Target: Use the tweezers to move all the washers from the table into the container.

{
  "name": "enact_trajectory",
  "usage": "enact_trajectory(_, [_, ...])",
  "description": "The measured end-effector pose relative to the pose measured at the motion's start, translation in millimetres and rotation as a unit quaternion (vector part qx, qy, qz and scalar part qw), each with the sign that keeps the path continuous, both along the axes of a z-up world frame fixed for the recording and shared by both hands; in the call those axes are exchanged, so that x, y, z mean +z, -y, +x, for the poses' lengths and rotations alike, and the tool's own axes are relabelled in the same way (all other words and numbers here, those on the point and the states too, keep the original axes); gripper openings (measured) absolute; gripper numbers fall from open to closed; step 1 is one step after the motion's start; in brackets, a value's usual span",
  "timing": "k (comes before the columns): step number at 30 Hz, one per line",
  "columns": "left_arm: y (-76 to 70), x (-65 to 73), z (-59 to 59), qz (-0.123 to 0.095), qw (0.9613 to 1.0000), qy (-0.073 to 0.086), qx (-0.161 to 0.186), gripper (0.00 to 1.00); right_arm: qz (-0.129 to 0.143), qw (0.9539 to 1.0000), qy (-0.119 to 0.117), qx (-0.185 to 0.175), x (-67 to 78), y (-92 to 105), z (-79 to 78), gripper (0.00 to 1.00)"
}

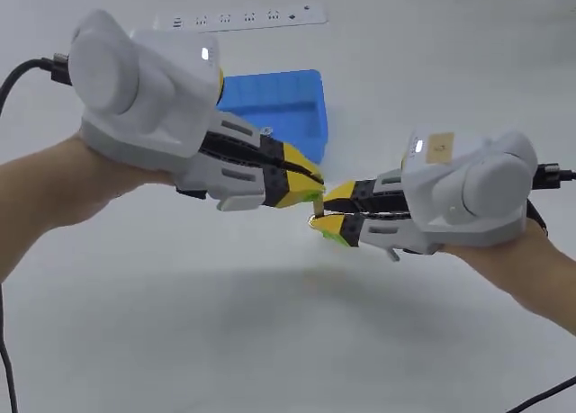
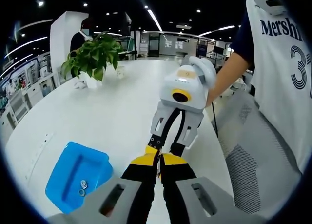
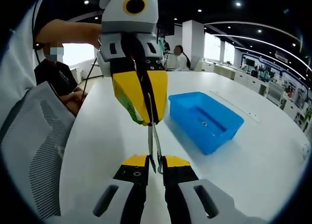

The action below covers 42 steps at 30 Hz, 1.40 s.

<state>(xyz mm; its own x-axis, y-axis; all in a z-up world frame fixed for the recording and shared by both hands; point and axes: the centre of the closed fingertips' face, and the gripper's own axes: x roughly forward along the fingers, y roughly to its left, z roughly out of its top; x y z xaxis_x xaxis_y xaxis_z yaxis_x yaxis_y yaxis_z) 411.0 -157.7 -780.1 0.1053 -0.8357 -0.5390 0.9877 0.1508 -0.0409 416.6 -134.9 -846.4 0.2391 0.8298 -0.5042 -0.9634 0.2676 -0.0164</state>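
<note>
The left tool (image 1: pixel 315 190) is clenched on the tweezers (image 3: pixel 152 136); whether the right tool (image 3: pixel 156 161) grips them I cannot tell. It should take both legs squarely before the left releases.

Tweezers off the worktop, container partly loaded.
Tweezers (image 3: pixel 152 146): thin bare-metal pair, being held in the air, upper end clamped between the yellow jaws of the left gripper (image 3: pixel 148 122), two legs running down slightly apart, tips sitting between the jaws of the right gripper (image 3: pixel 156 161); can't tell whether those jaws are pressing on them. Container (image 3: pixel 190 131): blue rectangular open tray with low walls, sitting flat on the white worktop (image 3: pixel 107 151) beyond the tweezers. Washers (image 2: pixel 83 185): a few small silvery rings lying flat on the container floor, clustered near one end, too small to count reliably.
</note>
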Motion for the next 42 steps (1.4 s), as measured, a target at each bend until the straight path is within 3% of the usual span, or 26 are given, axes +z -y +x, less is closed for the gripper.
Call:
enact_trajectory(19, [-6.2, -9.4, 8.5, -0.002, 0.9999, -0.011, 0.007, 0.07, 0.006, 0.9999, -0.011, -0.003, -7.2, -6.2, 3.7, 0.12])
enact_trajectory(31, [-5.5, -14.3, 4.4, 0.008, 0.9998, -0.016, 0.006, 0.07, -0.015, 0.9998, -0.004, 0.015, -7.9, -7.8, 0.3, 0.1])
enact_trajectory(38, [-9.9, -3.5, -1.0, 0.005, 0.9999, -0.012, 0.004, 0.07, -0.007, 0.9999, -0.001, 0.015, 2.3, -11.7, -3.6, 0.1])
enact_trajectory(42, [-14.3, 9.9, -1.2, 0.003, 1.0, 0.0, 0.004, 0.07, 0.002, 0.9999, 0.005, 0.015, 15.3, -16.4, -2.6, 0.1])
